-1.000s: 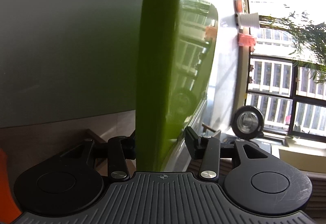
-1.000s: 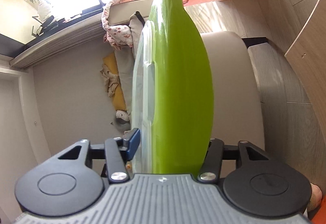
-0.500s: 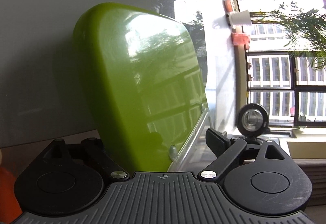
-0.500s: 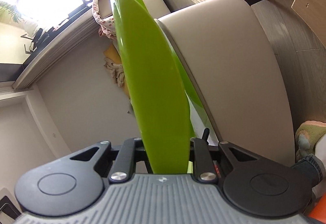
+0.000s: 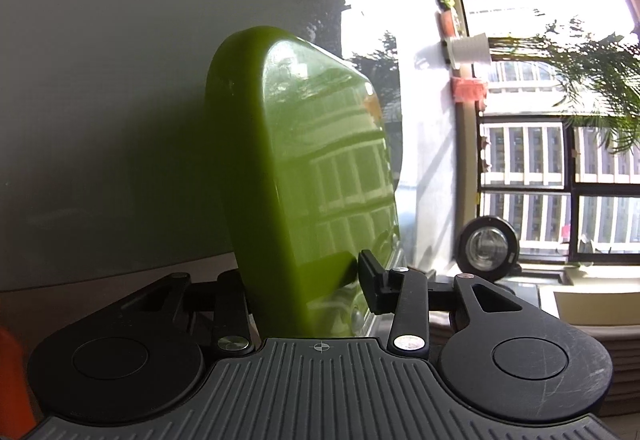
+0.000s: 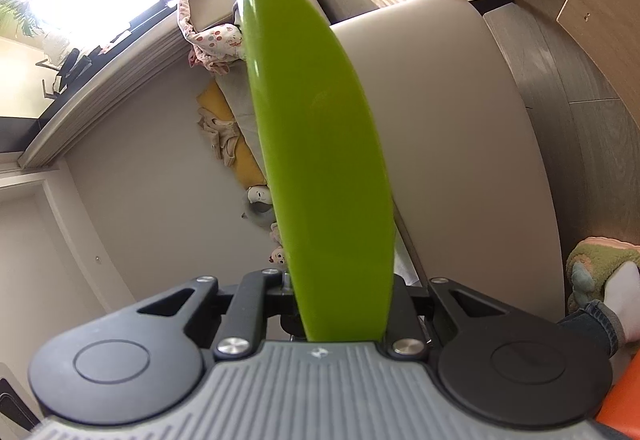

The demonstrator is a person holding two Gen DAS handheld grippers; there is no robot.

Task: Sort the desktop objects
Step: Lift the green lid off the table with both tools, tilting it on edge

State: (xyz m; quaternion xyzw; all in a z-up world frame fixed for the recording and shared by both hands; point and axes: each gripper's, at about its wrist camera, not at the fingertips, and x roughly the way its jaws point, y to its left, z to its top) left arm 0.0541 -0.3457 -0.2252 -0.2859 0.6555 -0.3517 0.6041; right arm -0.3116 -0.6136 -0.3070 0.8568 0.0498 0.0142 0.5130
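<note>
The glossy green plastic case [image 5: 304,200], hinged with a clear half, risked slipping or swinging open, I judged, because both tools pinched only its smooth curved end while it hung in the air with no tabletop in view. The left tool [image 5: 304,280] was clamped on the case, which rose toward 12 o'clock. The right tool [image 6: 340,304] was likewise closed on the case [image 6: 316,160], which leaned toward 11 o'clock, with a beige chair back [image 6: 460,120] beyond at 2 o'clock.

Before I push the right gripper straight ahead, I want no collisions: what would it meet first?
Probably the beige padded chair back or the grey wall behind the glossy green plastic case the right gripper holds; depth is unclear.
</note>
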